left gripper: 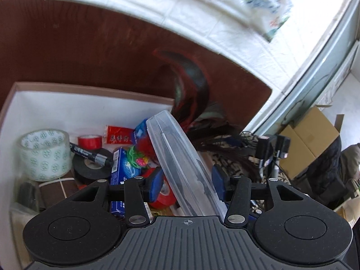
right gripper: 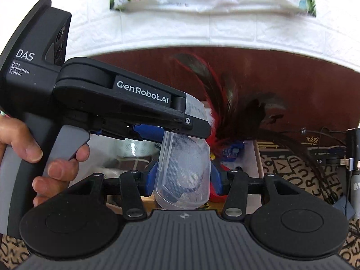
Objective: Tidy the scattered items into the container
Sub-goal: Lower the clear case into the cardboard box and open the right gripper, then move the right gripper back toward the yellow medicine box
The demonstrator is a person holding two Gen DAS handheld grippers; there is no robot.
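Both hand-held grippers are clamped on one clear plastic case (left gripper: pixel 180 157): the left hand-held gripper (left gripper: pixel 187 183) and the right hand-held gripper (right gripper: pixel 182 181) each press their blue pads on its sides. The case is above the white box (left gripper: pixel 56 108), near its right wall, beside the feathers (left gripper: pixel 193 90).

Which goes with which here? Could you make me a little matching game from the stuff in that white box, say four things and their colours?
Things:
1. big tape roll
2. marker pen
3. plastic case
4. small tape roll

Colours:
A. red
B. see-through with green dots
C. black with a white label
D. clear, frosted

Pairs: 1-B, 2-C, 3-D, 4-A

The plastic case is held by both grippers, left and right, over the white box.
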